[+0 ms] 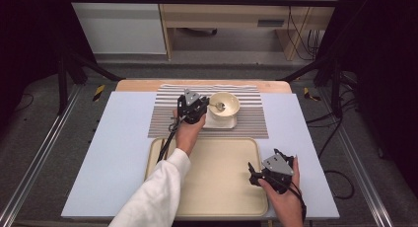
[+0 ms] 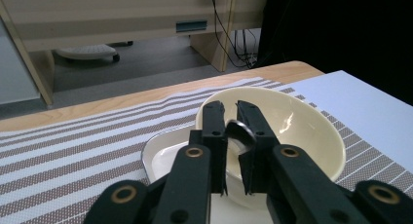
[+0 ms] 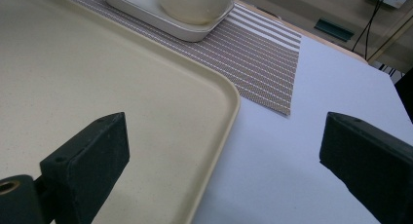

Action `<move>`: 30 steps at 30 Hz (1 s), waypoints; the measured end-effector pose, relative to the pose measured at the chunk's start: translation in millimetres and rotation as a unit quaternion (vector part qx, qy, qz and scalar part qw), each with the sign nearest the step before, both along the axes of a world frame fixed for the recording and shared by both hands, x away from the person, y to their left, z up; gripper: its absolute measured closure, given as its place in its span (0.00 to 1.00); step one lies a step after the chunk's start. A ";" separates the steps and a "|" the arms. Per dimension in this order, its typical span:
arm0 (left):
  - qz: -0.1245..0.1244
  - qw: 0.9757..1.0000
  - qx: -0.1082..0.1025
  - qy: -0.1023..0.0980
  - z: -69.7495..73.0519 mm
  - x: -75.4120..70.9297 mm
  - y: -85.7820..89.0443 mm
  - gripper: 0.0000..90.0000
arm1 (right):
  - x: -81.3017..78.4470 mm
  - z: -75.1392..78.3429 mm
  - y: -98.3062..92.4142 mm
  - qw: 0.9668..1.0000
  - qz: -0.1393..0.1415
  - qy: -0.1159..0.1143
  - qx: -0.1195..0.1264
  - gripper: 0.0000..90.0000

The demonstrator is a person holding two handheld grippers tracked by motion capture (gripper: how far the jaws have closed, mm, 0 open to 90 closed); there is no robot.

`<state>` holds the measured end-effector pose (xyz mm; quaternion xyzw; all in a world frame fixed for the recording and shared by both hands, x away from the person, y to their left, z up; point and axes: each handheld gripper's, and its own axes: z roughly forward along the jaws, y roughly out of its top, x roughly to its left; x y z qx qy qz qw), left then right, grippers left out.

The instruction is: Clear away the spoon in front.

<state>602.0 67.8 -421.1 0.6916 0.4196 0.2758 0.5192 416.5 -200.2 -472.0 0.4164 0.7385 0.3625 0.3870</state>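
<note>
A cream bowl (image 1: 225, 104) (image 2: 302, 126) stands on a small white square plate (image 1: 220, 121) (image 2: 158, 156) on a striped placemat (image 1: 162, 118). A metal spoon (image 1: 219, 106) (image 2: 239, 131) lies in the bowl with its handle toward the left rim. My left gripper (image 1: 206, 107) (image 2: 231, 107) reaches over that rim, and its jaws stand nearly together with the spoon's handle pinched between them. My right gripper (image 1: 264, 161) (image 3: 229, 146) hovers wide open over the right edge of the beige tray (image 1: 212, 187) (image 3: 97, 87), with nothing between its jaws.
The tray lies at the near side of a pale blue table cover (image 1: 118, 138) (image 3: 302, 136), just in front of the placemat (image 3: 263, 63). The wooden table edge (image 1: 143, 85) runs behind the placemat. Beyond are floor, dark frame legs and cabinets.
</note>
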 end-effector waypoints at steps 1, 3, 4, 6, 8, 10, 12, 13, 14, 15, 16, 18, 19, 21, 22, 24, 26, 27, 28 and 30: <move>-0.002 1.000 -0.002 -0.003 0.9 -0.4 0.2 0.94 | 0.0 -0.1 0.1 1.000 0.000 0.000 0.000 0.05; -0.005 1.000 -0.005 -0.006 1.8 -0.8 0.4 0.96 | 0.1 -0.3 0.2 1.000 0.001 0.002 -0.002 0.05; -0.006 1.000 -0.006 -0.007 2.1 -1.0 0.5 0.97 | 0.1 -0.6 0.5 1.000 0.001 0.003 -0.001 0.05; -0.008 1.000 -0.008 -0.009 2.6 -1.4 0.3 0.98 | 0.6 -1.2 1.1 1.000 0.004 0.004 -0.004 0.05; -0.011 1.000 -0.007 -0.013 3.1 -2.0 -0.2 0.99 | 0.6 -1.6 2.1 1.000 0.006 0.005 -0.006 0.05; -0.014 1.000 -0.007 -0.017 3.8 -2.8 -0.6 0.99 | 0.4 -1.7 2.6 1.000 0.007 0.005 -0.009 0.05; -0.015 1.000 -0.010 -0.021 6.0 -4.0 -0.3 0.99 | 0.4 -1.8 2.8 1.000 0.007 0.005 -0.009 0.05; -0.017 0.999 -0.015 -0.028 8.2 -4.6 0.0 0.99 | 0.7 -1.9 2.7 1.000 0.006 0.005 -0.009 0.05; -0.016 0.999 -0.014 -0.030 10.1 -5.7 0.8 0.99 | 1.0 -1.9 2.2 1.000 0.007 0.004 -0.010 0.05; -0.019 0.999 -0.016 -0.036 12.6 -6.3 1.1 0.99 | 1.1 -2.0 2.0 1.000 0.007 0.004 -0.010 0.05; -0.017 0.999 -0.014 -0.038 15.3 -7.5 2.0 0.99 | 1.1 -2.0 1.9 1.000 0.007 0.004 -0.010 0.05; -0.019 0.999 -0.013 -0.043 20.8 -9.5 3.6 0.99 | 1.0 -1.7 1.8 1.000 0.006 0.003 -0.008 0.05; -0.021 0.999 -0.016 -0.047 24.1 -10.7 4.8 0.99 | 1.0 -1.5 1.7 1.000 0.006 0.002 -0.009 0.05; -0.022 0.998 -0.019 -0.049 29.0 -13.6 7.2 0.99 | 0.5 -0.8 2.0 1.000 0.006 0.000 -0.008 0.05; -0.022 0.998 -0.020 -0.052 31.9 -15.8 8.5 0.99 | 0.4 -0.5 1.9 1.000 0.006 -0.002 -0.009 0.05; -0.027 0.998 -0.017 -0.057 38.0 -21.0 11.5 0.99 | -0.4 0.5 2.0 1.000 0.007 -0.006 -0.008 0.05; -0.032 0.997 -0.016 -0.064 44.4 -27.9 14.3 0.99 | -1.4 1.9 2.0 1.000 0.007 -0.012 -0.004 0.05; -0.034 0.997 -0.015 -0.068 47.5 -31.5 15.8 0.99 | -1.5 2.5 1.8 1.000 0.007 -0.015 -0.003 0.05; -0.037 0.997 -0.015 -0.070 50.1 -35.3 17.3 0.99 | -1.7 3.2 1.6 1.000 0.007 -0.018 -0.003 0.05; -0.043 0.996 -0.022 -0.071 54.2 -42.9 20.6 0.99 | -2.5 4.2 1.4 1.000 0.005 -0.024 0.000 0.05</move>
